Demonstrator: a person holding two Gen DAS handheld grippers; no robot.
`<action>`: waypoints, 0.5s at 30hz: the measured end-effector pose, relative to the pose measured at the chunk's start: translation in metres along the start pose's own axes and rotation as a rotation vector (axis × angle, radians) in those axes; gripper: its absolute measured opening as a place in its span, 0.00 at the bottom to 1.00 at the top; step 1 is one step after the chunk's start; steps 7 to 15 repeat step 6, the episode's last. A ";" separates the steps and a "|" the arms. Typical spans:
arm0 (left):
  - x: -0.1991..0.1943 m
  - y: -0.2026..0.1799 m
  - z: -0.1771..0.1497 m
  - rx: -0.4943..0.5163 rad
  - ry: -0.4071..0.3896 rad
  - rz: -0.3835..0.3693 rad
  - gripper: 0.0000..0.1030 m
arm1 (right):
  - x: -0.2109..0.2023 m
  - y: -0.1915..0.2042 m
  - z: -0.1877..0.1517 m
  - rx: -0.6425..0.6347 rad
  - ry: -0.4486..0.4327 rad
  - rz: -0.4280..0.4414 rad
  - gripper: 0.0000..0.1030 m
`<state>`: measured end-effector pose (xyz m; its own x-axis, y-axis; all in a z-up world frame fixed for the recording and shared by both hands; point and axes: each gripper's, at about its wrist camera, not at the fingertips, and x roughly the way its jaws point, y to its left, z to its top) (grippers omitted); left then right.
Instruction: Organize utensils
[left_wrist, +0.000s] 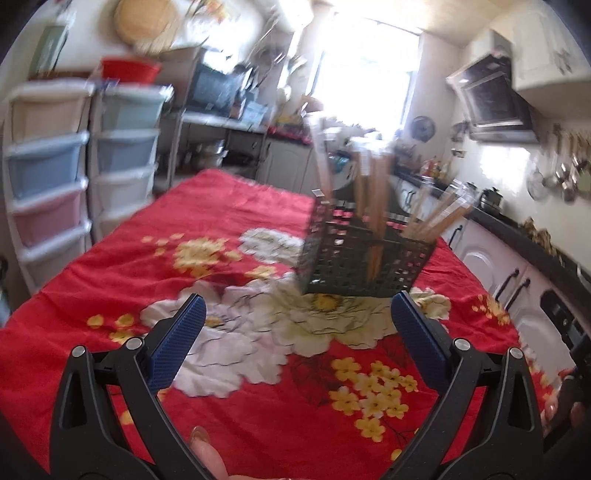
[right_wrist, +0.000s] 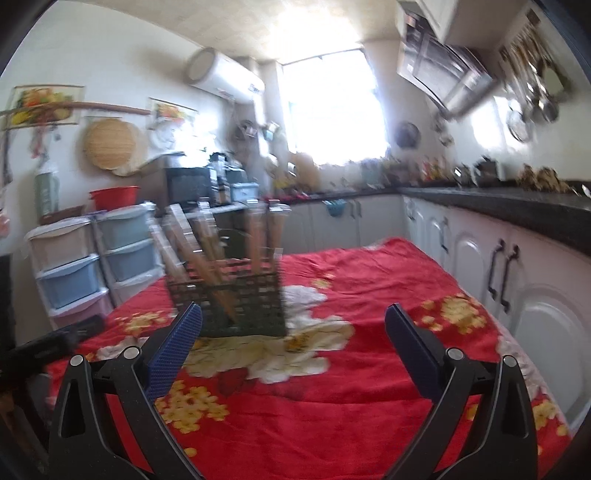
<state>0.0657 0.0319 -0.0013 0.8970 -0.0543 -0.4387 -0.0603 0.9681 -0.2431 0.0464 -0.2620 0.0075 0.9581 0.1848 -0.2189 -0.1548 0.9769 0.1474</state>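
A dark perforated basket (left_wrist: 364, 258) stands on the red flowered cloth (left_wrist: 229, 206), holding several wrapped wooden chopsticks (left_wrist: 373, 192) that lean outward. My left gripper (left_wrist: 298, 308) is open and empty, just short of the basket, which sits ahead and slightly right. In the right wrist view the same basket (right_wrist: 236, 299) stands ahead and to the left, its chopsticks (right_wrist: 255, 229) blurred. My right gripper (right_wrist: 293, 317) is open with nothing between its blue pads (right_wrist: 410, 350). Both views are motion-blurred.
Plastic drawer towers (left_wrist: 55, 177) stand left of the table. White cabinets under a dark counter (right_wrist: 517, 210) run along the right. A fingertip (left_wrist: 201, 443) shows at the bottom of the left view. Part of the other gripper (right_wrist: 40, 350) appears at the left edge.
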 end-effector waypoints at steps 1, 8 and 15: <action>0.005 0.010 0.008 -0.005 0.039 0.018 0.90 | 0.007 -0.010 0.008 0.013 0.033 -0.032 0.94; 0.063 0.080 0.051 -0.036 0.269 0.222 0.90 | 0.085 -0.066 0.030 -0.012 0.380 -0.262 0.94; 0.063 0.080 0.051 -0.036 0.269 0.222 0.90 | 0.085 -0.066 0.030 -0.012 0.380 -0.262 0.94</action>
